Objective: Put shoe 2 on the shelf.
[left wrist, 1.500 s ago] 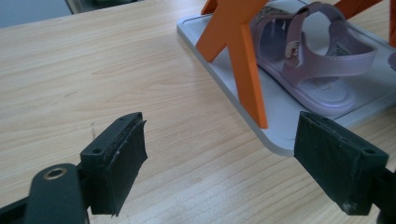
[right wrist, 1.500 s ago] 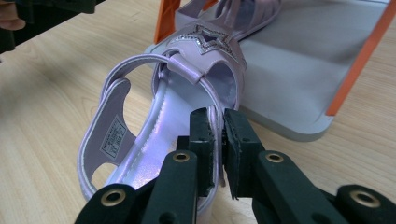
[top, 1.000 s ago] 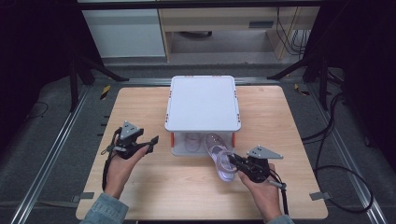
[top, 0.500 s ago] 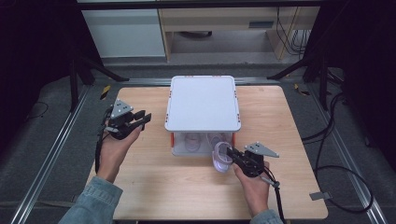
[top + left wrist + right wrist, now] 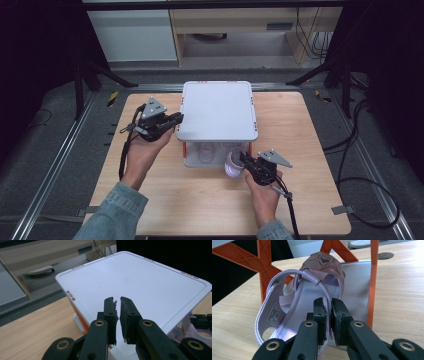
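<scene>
From the high view, I have my right gripper [image 5: 243, 161] at the near right corner of the white rack [image 5: 217, 110], clamped on the edge of a lilac sandal [image 5: 232, 164] whose toe end points in under the rack's flat top. A second sandal [image 5: 205, 152] of the same colour already sits inside the lower shelf, left of mine. My left gripper [image 5: 176, 120] hovers at the rack's left edge, jaws together on nothing.

In the left gripper view, the left gripper [image 5: 117, 301] is just above the near left corner of the white top [image 5: 140, 282], apparently not touching it. The jaws are closed with only a sliver between them.

In the right gripper view, the right gripper [image 5: 329, 302] pinches the sandal's sole rim [image 5: 325, 315]. The sandal [image 5: 307, 300] is tilted, its star-decorated toe strap [image 5: 323, 261] aimed between the orange side struts [image 5: 265, 262] onto the grey shelf floor [image 5: 357, 287].

To finish this well, I judge I should push the sandal straight in, keep it level so the heel strap clears the right strut, and perhaps steady the rack with the left gripper so it does not slide.
</scene>
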### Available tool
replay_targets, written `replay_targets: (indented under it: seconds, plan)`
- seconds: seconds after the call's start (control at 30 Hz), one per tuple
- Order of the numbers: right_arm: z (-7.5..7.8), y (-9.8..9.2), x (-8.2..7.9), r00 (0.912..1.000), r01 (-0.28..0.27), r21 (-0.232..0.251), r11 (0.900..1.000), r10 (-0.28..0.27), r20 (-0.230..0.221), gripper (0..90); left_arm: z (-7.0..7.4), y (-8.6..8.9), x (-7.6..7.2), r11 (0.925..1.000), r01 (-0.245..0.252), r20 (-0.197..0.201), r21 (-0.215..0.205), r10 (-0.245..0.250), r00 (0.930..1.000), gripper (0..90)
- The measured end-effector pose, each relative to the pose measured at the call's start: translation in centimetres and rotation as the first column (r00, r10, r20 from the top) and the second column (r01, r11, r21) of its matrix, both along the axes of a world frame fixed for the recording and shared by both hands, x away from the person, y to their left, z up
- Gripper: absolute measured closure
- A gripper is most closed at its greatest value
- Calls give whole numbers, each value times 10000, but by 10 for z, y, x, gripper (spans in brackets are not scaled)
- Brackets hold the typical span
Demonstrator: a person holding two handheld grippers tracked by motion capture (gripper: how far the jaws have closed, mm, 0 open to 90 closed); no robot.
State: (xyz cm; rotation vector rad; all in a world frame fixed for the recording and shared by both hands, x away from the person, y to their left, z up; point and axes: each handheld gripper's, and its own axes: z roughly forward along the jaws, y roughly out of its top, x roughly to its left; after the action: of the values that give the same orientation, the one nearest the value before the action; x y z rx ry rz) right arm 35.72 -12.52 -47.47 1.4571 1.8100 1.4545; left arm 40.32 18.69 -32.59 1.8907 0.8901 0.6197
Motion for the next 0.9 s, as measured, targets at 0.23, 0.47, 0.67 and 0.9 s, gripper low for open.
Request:
replay_targets:
  seconds: [0.23,0.47,0.67,0.9]
  plan:
    - [-4,8,7,9995,300,-63,9995,-300,-52,824,-9,-19,3,9993,97,-162,373,-91,9998,823]
    - [-10,12,17,9988,394,200,9990,-388,-306,824,-18,-26,9,9979,155,-433,635,-128,9990,824]
    - [-18,12,27,9964,536,744,9958,-485,-693,824,-22,-28,11,9978,162,-520,639,-129,9986,824]
    - [-22,11,36,9930,735,898,9932,-646,-985,823,-27,-28,14,9980,96,-632,618,-57,9980,824]
